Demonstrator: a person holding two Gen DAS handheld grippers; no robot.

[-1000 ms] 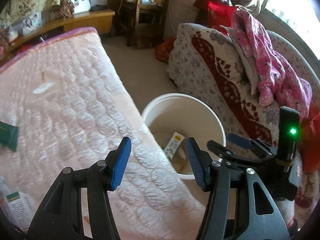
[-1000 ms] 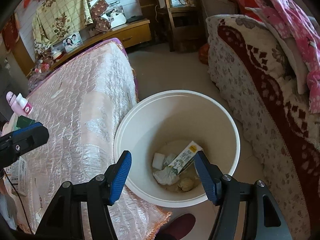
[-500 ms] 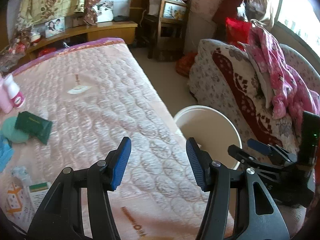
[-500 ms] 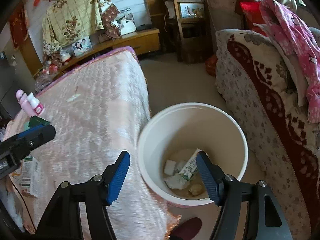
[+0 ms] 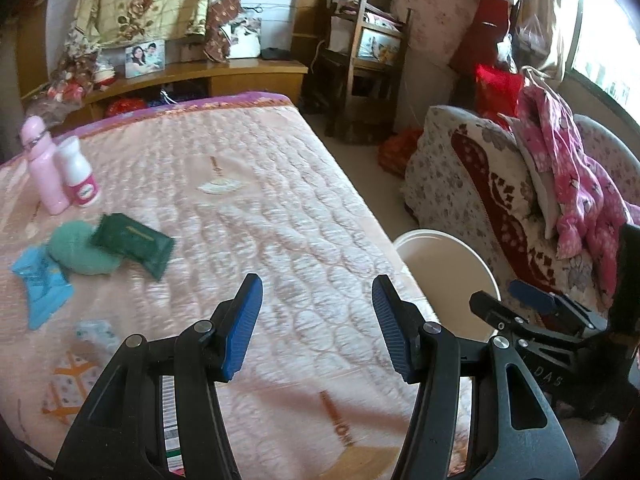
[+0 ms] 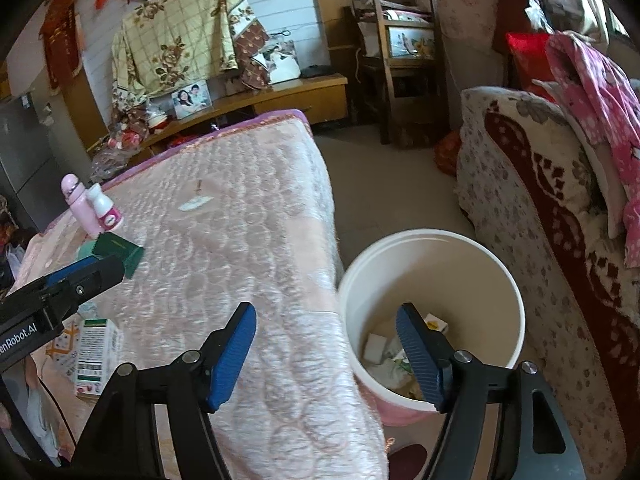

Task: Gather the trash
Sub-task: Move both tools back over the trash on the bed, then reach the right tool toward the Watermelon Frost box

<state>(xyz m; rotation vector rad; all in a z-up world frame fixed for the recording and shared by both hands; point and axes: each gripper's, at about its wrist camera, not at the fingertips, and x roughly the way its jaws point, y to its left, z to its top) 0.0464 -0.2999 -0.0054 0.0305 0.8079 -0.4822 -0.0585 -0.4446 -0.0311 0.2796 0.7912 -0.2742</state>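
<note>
Beside the bed, the white bucket (image 6: 432,280) holds cartons; left claw (image 5: 316,326) open, right claw (image 6: 326,354) opening, both empty.

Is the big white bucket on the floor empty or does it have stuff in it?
Not empty. The round white plastic bucket has trash lying on its bottom: crumpled white paper and a small carton. It is far from full.

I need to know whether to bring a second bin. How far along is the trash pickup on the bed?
Done: the white bucket beside the bed holds a carton and crumpled paper at the bottom, with plenty of room. In hand: nothing; the left gripper is open and empty, the right gripper is opening, empty. Left: the dark green packet, blue wrapper and printed carton lie on the bed.
</note>
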